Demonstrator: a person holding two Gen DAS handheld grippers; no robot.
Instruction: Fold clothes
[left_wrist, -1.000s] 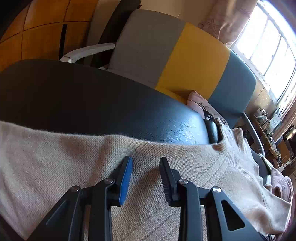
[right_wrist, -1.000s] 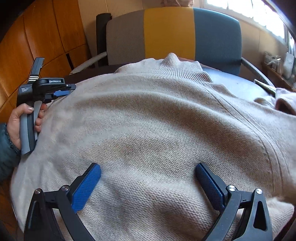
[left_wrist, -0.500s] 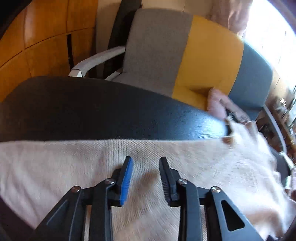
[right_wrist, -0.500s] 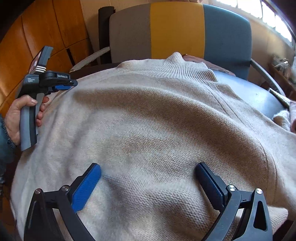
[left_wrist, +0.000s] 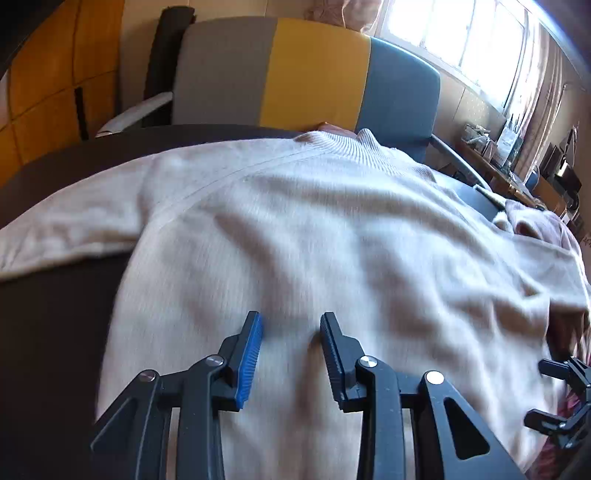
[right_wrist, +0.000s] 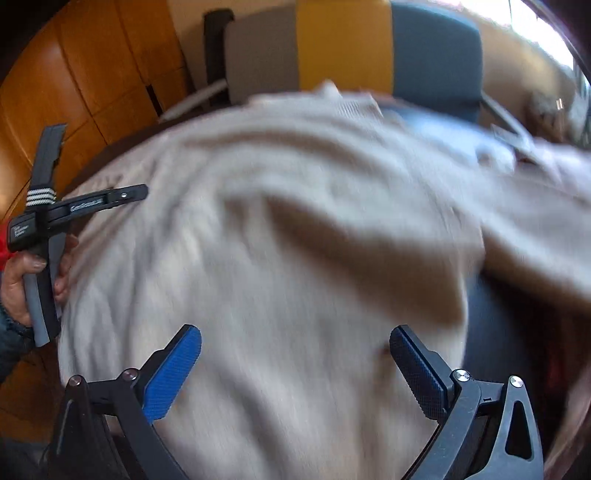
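- Left gripper (left_wrist: 290, 332) has swung from the sweater's (left_wrist: 314, 229) left sleeve to its near hem.
- Left fingers narrowly parted, right gripper (right_wrist: 295, 354) spread wide — nothing pinched.
- Sweater lies flat on the dark table (left_wrist: 55, 302).
- Risk: a shallow pinch slips — the knit bunches.

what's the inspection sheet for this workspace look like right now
surface: dark table, mostly covered by knitwear
job's things: beige sweater spread flat, collar toward the chair, one sleeve lying out across the table; no fold visible yet
clutter: pink garment bunched at the table's far edge by the window side
grippers: left gripper over the sweater's lower part, jaws narrowly apart, nothing between them; right gripper wide open above the hem, empty; right view is motion-blurred
cables: nothing seen
surroundings: chair with grey, yellow and blue panels behind the table, wooden wall panels, bright window, cluttered shelf
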